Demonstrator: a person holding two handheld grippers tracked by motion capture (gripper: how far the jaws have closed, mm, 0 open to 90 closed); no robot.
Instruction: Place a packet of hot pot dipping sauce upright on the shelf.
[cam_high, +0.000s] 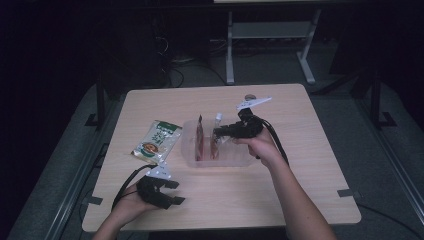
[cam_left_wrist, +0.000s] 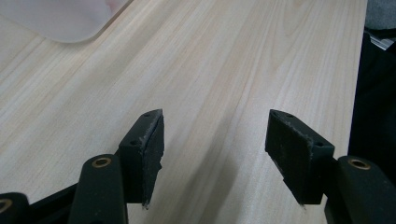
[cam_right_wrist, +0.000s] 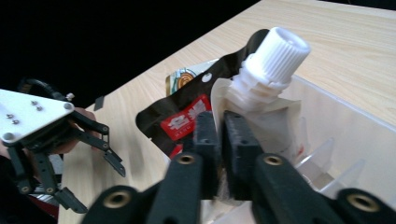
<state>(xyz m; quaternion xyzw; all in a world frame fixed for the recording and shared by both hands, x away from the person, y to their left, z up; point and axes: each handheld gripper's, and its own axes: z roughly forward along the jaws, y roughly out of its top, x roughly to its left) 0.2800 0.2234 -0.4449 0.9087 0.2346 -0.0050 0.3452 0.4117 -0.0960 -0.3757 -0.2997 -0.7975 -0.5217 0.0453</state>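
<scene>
A clear plastic bin (cam_high: 187, 145) sits mid-table with two pouches standing in it: a dark red one (cam_high: 200, 140) and a white spout pouch (cam_high: 216, 135). My right gripper (cam_high: 218, 131) reaches over the bin from the right. In the right gripper view its jaws (cam_right_wrist: 220, 135) stand nearly together, pinching the spout pouch (cam_right_wrist: 261, 102) just below its white screw cap (cam_right_wrist: 280, 51), with the dark pouch (cam_right_wrist: 187, 116) behind. My left gripper (cam_high: 175, 192) rests near the front left of the table, open (cam_left_wrist: 215, 149), with bare wood between its pads.
A green food packet (cam_high: 156, 141) lies flat on the table left of the bin. The bin's corner (cam_left_wrist: 65, 18) shows at the top left of the left gripper view. Desk legs and cables stand on the floor beyond the table's far edge.
</scene>
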